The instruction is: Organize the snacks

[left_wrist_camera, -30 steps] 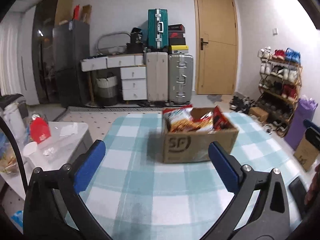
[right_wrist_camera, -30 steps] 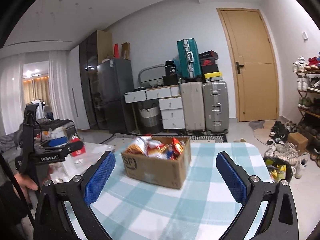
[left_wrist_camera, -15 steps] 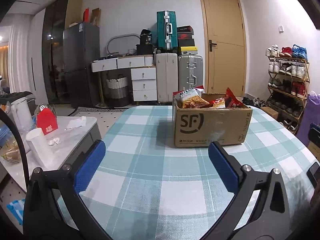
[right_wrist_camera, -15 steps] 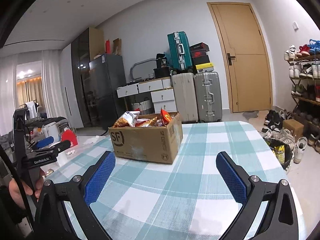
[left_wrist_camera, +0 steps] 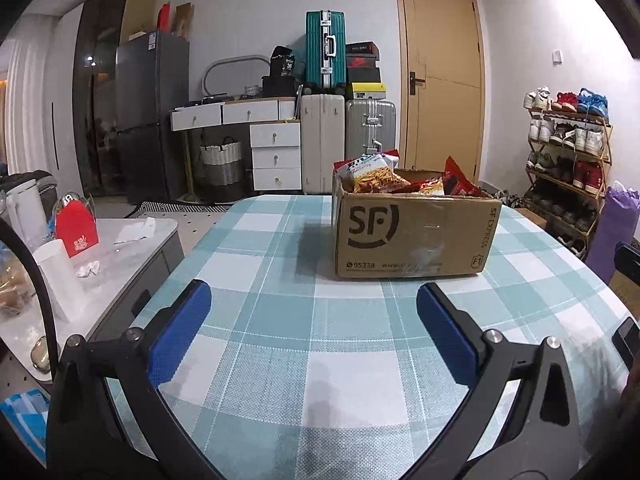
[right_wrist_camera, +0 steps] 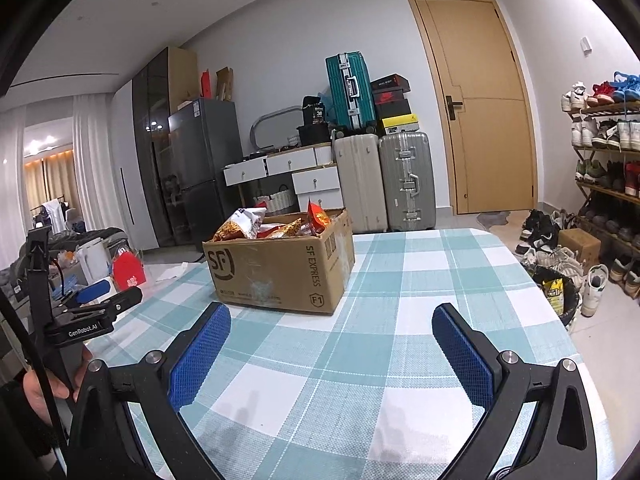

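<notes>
In your left wrist view, your left gripper hangs low over the table with the blue and white checked cloth. Its two blue-padded fingers are spread wide apart and hold nothing. Just past them sits the brown cardboard box with "SF" printed on its front. Shiny snack bags poke out of its top. You can see only the tops of the bags; the box walls hide the rest, and you cannot read them all. At the far right edge, a dark piece of your other tool is cut off.

In your right wrist view, your right gripper is also wide open with nothing between its blue pads. The same box stands ahead and a bit to the left, well apart from the fingers, on the cloth. At the left edge, your hand holds the black handle of the left tool, mostly hidden.
</notes>
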